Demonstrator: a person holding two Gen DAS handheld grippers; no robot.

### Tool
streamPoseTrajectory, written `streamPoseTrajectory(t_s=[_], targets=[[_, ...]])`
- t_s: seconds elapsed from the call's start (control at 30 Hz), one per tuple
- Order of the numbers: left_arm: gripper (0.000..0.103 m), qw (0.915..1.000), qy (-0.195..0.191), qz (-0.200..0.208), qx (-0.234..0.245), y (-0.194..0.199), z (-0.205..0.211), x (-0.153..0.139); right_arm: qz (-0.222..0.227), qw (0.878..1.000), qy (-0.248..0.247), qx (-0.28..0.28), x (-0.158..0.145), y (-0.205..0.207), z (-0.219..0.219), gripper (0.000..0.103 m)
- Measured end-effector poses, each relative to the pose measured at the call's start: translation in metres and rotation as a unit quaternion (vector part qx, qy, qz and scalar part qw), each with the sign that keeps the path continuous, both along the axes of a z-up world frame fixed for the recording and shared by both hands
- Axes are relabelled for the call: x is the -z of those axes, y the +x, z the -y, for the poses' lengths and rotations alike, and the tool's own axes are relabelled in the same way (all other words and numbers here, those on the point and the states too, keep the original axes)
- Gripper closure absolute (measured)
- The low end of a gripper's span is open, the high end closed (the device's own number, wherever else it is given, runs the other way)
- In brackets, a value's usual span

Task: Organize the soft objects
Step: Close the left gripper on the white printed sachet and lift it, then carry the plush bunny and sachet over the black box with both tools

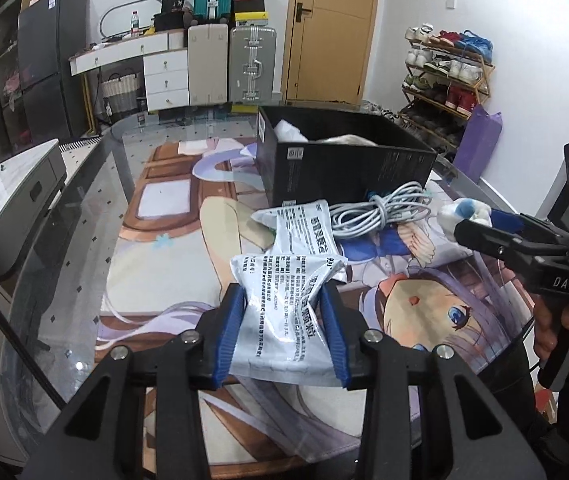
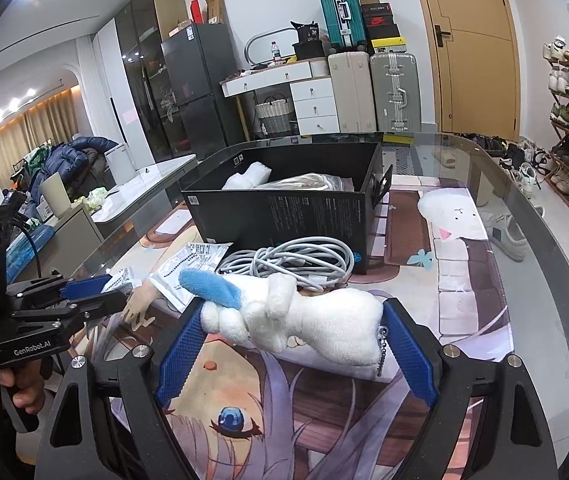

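My left gripper (image 1: 282, 298) is shut on a silver printed pouch (image 1: 284, 320), its blue pads pressing both sides. A second silver pouch (image 1: 304, 228) lies on the mat beyond it. My right gripper (image 2: 292, 312) is shut on a white plush toy with a blue ear (image 2: 296, 320), held lying crosswise between the pads. The plush also shows at the right in the left wrist view (image 1: 464, 214). A black open box (image 1: 344, 160) stands behind, holding white soft items (image 2: 248, 176). A coiled grey cable (image 2: 296, 260) lies in front of the box.
A printed anime mat (image 2: 464, 280) covers the glass table (image 2: 544, 240). A shoe rack (image 1: 448, 76) stands at the right, suitcases (image 1: 252, 64) and a white desk at the back. The left gripper also shows at the left in the right wrist view (image 2: 96, 292).
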State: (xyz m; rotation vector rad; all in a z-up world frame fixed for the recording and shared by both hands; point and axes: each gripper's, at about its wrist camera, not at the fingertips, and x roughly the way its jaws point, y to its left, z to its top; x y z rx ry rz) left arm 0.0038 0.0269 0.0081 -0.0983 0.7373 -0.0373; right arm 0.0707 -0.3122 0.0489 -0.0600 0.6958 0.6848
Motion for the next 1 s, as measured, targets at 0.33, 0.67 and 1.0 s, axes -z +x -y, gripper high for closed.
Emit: streamPoseTrajectory(t_s=[0.33, 0.67, 1.0], targets=[[0.065, 0.9988, -0.035, 0.035, 0.002, 0.004, -0.009, -0.022, 0.023, 1.000, -0.009, -0.005, -0.015, -0.003, -0.011, 0.016], [0.065, 0.9971, -0.047, 0.057, 0.019, 0.027, -0.007, -0.038, 0.038, 0.999, -0.025, -0.004, -0.033, 0.002, -0.022, 0.016], [0.065, 0.9967, -0.044, 0.064, 0.025, 0.052, -0.004, -0.046, 0.056, 0.998, -0.035, -0.004, -0.052, 0.015, -0.029, 0.016]])
